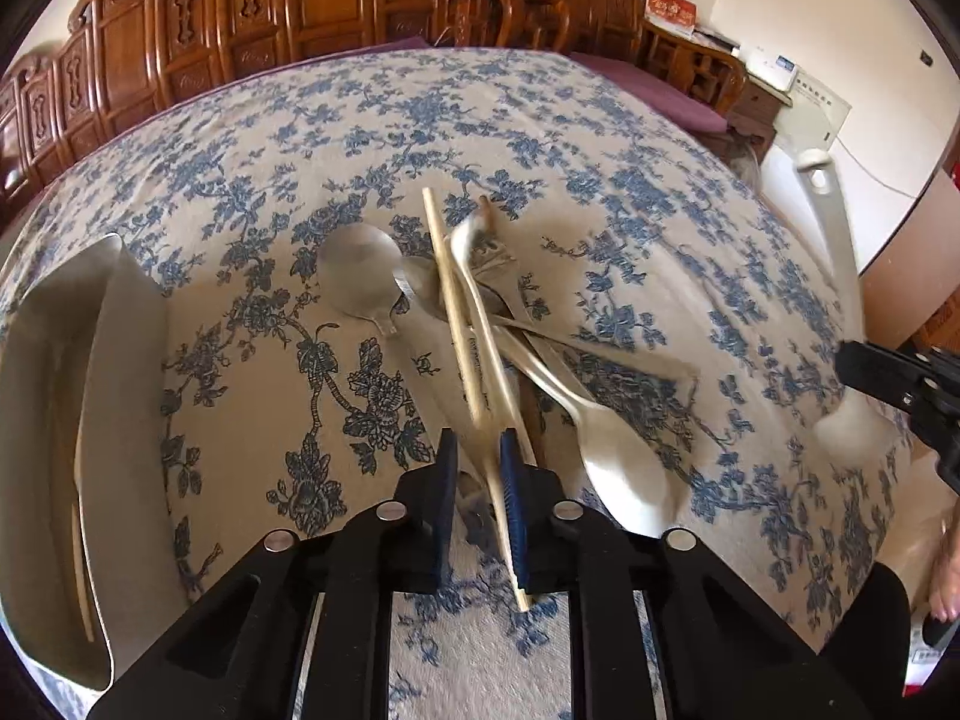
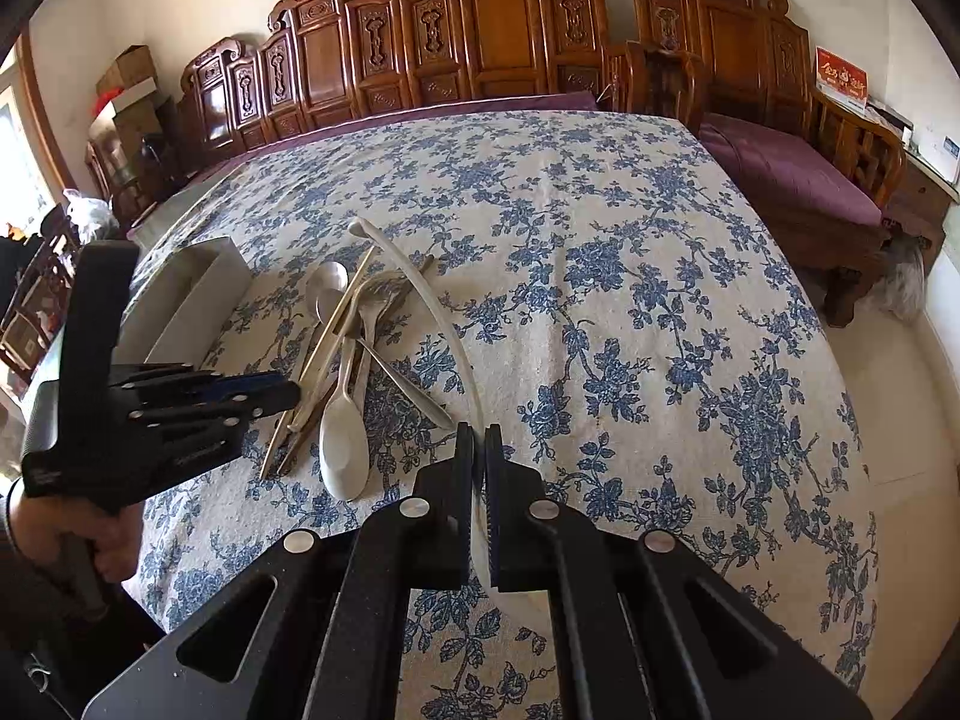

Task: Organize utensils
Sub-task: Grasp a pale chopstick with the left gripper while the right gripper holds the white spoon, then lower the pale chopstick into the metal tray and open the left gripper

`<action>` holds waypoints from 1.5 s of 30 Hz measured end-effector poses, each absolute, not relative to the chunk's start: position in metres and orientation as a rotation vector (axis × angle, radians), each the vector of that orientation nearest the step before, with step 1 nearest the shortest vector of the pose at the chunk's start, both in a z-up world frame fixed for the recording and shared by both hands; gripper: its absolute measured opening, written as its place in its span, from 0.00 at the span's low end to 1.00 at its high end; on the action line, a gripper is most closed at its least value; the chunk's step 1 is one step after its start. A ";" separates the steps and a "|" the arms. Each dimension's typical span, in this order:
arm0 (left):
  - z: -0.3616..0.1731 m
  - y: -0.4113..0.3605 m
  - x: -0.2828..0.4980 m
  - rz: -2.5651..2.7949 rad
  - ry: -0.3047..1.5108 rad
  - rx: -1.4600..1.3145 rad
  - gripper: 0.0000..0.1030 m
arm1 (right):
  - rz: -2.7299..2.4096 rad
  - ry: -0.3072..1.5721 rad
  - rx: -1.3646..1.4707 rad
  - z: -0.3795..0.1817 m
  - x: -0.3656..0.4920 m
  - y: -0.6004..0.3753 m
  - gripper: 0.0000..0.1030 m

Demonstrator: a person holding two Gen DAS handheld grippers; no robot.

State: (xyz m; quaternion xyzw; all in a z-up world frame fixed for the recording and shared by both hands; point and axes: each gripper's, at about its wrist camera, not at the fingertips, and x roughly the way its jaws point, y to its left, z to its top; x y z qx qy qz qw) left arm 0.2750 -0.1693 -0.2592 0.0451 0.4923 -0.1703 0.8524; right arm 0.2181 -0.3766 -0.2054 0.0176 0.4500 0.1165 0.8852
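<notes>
A heap of utensils lies mid-table: metal spoons (image 1: 360, 270), forks, a white plastic spoon (image 1: 624, 480) and pale chopsticks (image 1: 450, 288). My left gripper (image 1: 478, 459) points down into the heap, its jaws nearly together with one chopstick running between the pads, against the right pad. From the right wrist view, the left gripper (image 2: 287, 394) has its tips at the near ends of the chopsticks (image 2: 336, 324). My right gripper (image 2: 478, 441) is shut on a long white ladle (image 2: 432, 312), whose bowl is hidden under the fingers. A white organiser tray (image 1: 126, 360) at the left holds one chopstick.
The table wears a blue floral cloth (image 2: 630, 276). Carved wooden benches (image 2: 492, 18) with a purple cushion (image 2: 792, 174) stand behind it and to the right. The tray (image 2: 198, 294) stands near the table's left edge. A hand (image 2: 114, 546) holds the left gripper's handle.
</notes>
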 end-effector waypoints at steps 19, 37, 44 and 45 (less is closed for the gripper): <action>-0.201 -0.147 0.236 -0.364 0.928 0.119 0.04 | 0.290 0.892 -0.004 -0.185 0.205 -0.349 0.05; -0.152 -0.047 0.209 -0.292 0.847 0.080 0.04 | 0.351 0.853 -0.101 -0.160 0.210 -0.266 0.05; -0.161 -0.008 0.228 -0.256 0.881 0.065 0.04 | 0.388 0.875 -0.107 -0.166 0.220 -0.235 0.05; -0.163 -0.004 0.232 -0.254 0.891 0.060 0.04 | 0.391 0.877 -0.108 -0.167 0.221 -0.232 0.05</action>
